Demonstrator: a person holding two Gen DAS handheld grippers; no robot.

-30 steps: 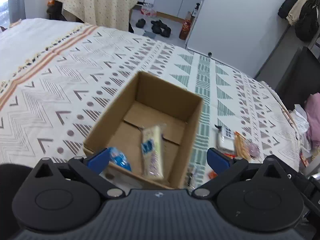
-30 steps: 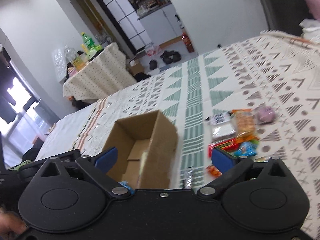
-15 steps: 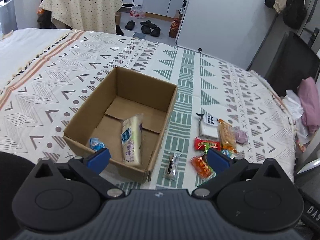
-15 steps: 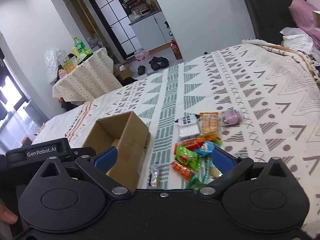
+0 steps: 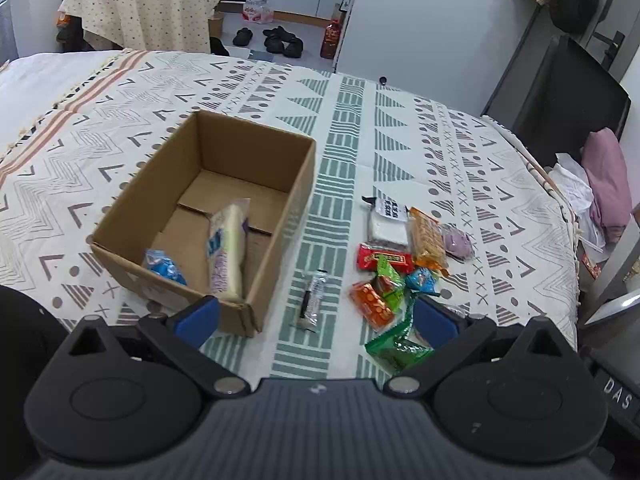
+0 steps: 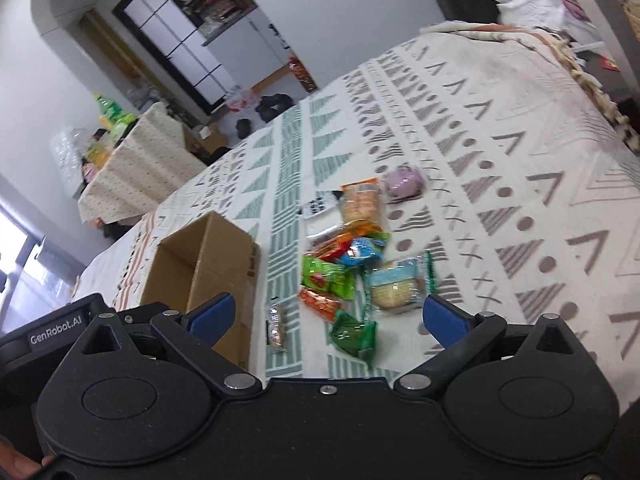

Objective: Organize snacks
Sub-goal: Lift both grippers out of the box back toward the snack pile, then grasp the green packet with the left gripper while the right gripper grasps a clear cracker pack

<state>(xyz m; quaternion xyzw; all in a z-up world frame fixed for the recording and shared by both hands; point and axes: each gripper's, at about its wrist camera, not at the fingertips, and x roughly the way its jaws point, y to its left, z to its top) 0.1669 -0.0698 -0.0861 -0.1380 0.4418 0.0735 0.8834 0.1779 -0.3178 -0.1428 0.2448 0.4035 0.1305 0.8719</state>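
Both grippers have been drawn back from the cardboard box point(image 5: 208, 216), exposing the loose snack pile point(image 5: 400, 264) just beside it. The left gripper point(image 5: 316, 316) and right gripper point(image 6: 326, 316) are spread wide, empty. Two packets lie boxed; sorting is judged barely begun.

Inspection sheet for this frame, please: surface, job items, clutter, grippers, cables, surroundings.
Surface: patterned cloth covering the table.
Job's things: open cardboard box holding a long pale packet and a blue packet; snack pile beside the box; a small clear packet lies between them.
Clutter: nothing seen.
Grippers: left gripper and right gripper open, empty.
Cables: nothing seen.
Surroundings: second draped table, shoes on the floor.
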